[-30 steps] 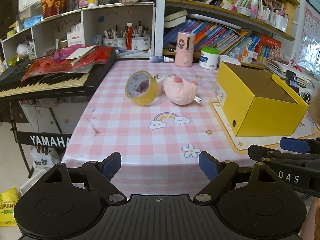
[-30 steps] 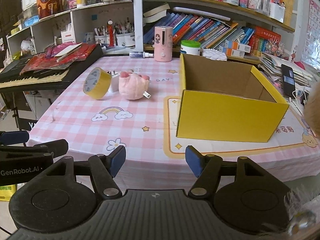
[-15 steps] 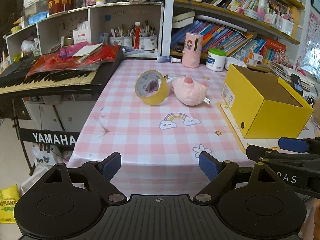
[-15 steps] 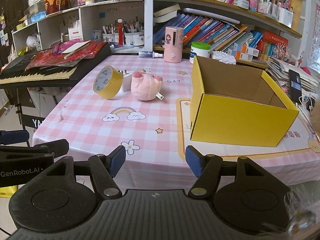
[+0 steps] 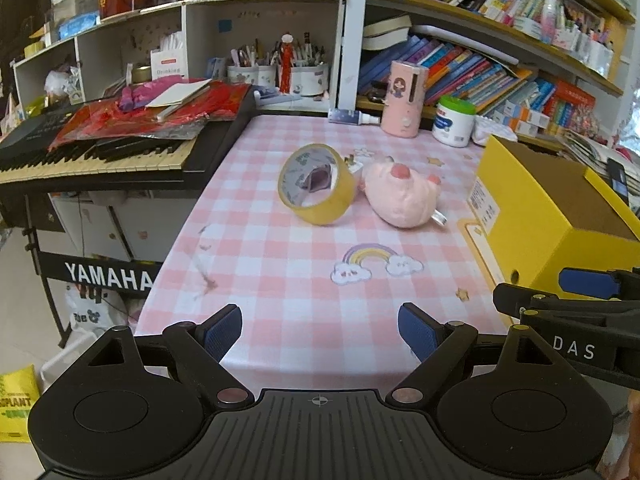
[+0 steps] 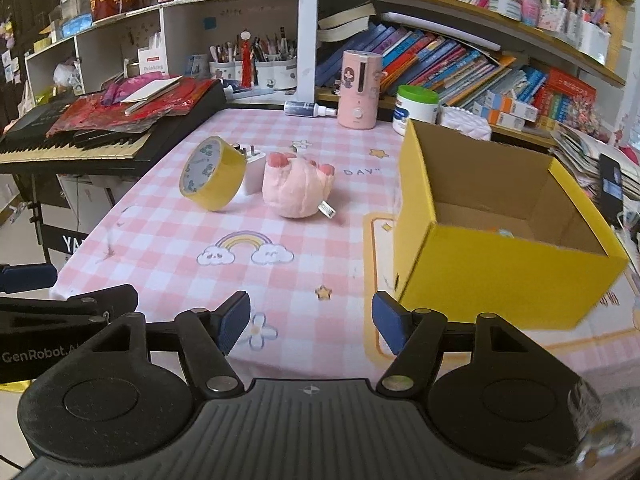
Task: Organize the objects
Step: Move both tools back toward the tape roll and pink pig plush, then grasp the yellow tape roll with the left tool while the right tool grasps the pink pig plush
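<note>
A roll of yellow tape stands on edge near the middle of the pink checked tablecloth, tilted back against a small white plug adapter just behind it. Beside the roll, on the side toward the box, lies a pink plush toy with a white tag at its near end; roll and toy are close, though whether they touch cannot be told. The open yellow cardboard box sits on a printed mat at the table's right side, well apart from the toy — one small item shows on its floor, too little of it visible to identify.

At the far edge of the table stand a pink cylindrical appliance and a white tub with a green lid, with a small bottle lying beside them. A keyboard piled with red papers adjoins the table on the left; crowded bookshelves rise behind.

The left gripper hovers over the near table edge, fingers spread wide, nothing between them. The right gripper hovers alongside — likewise parted and empty.
</note>
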